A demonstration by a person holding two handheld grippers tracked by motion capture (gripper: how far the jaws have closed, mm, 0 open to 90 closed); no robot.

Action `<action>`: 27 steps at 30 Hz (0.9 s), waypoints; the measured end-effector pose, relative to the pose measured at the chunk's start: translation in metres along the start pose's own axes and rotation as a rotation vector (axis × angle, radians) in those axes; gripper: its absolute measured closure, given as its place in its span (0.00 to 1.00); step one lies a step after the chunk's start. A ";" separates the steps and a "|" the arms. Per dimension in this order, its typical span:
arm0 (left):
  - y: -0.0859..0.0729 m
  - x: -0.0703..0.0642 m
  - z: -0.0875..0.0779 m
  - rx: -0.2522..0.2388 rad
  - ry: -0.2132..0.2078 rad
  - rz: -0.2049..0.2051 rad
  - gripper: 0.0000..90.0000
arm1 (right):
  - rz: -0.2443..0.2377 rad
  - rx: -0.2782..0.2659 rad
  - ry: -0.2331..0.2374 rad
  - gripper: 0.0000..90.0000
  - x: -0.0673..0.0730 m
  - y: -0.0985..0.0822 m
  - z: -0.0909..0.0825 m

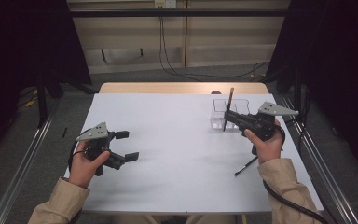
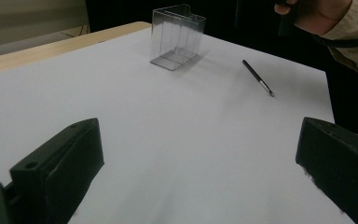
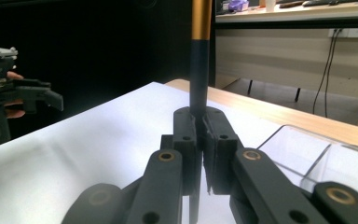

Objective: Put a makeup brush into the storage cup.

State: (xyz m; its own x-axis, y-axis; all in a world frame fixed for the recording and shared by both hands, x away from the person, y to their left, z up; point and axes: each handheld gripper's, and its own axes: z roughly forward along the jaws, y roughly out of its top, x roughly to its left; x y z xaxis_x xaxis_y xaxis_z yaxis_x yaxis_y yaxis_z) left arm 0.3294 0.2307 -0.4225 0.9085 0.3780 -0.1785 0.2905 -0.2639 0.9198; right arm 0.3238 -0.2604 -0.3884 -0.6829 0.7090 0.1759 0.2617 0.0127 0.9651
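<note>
Landmark: clear plastic divided organiser box (image 1: 230,113), standing near the far right corner of the white table top (image 1: 177,154).
Held thing: slim black brush with an orange upper shaft (image 1: 227,110), nearly upright, just in front of the box's near wall in the high view; whether its lower end already hangs inside a compartment is hard to tell.
Right gripper (image 1: 229,116): jaws clamped on the black brush at mid-shaft, beside the box's right side; in the right gripper view (image 3: 200,140) the shaft rises straight out between the pressed pads.
Left gripper (image 1: 126,145): jaws spread wide with nothing between them, well to the left of the box; the same is seen in the left gripper view (image 2: 196,163).
Second thing: thin black brush lying flat (image 1: 246,166), on the table nearer the person than the box.
Risk 1: the narrow round shaft may pivot or slide in the pads, since only a short length is pinched.
Risk 2: the lower tip may catch the box's rim or a divider and push the light box, since nothing steadies it.
Risk 3: a release from too high may let the brush bounce out.
</note>
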 end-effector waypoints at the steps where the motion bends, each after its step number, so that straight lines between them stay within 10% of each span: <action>1: -0.001 0.000 -0.001 -0.006 0.000 -0.006 0.01 | -0.002 -0.003 -0.005 0.94 -0.001 0.001 0.000; 27: -0.003 0.001 -0.016 -0.042 0.017 -0.010 0.01 | -0.008 -0.013 -0.120 0.94 -0.031 0.005 -0.006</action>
State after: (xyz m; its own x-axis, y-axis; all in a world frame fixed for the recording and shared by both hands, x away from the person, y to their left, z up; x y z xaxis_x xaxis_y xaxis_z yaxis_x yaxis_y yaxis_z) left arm 0.3247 0.2462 -0.4197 0.8999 0.3960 -0.1824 0.2867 -0.2223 0.9319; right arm 0.3420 -0.2869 -0.3875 -0.5979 0.7885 0.1446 0.2474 0.0099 0.9689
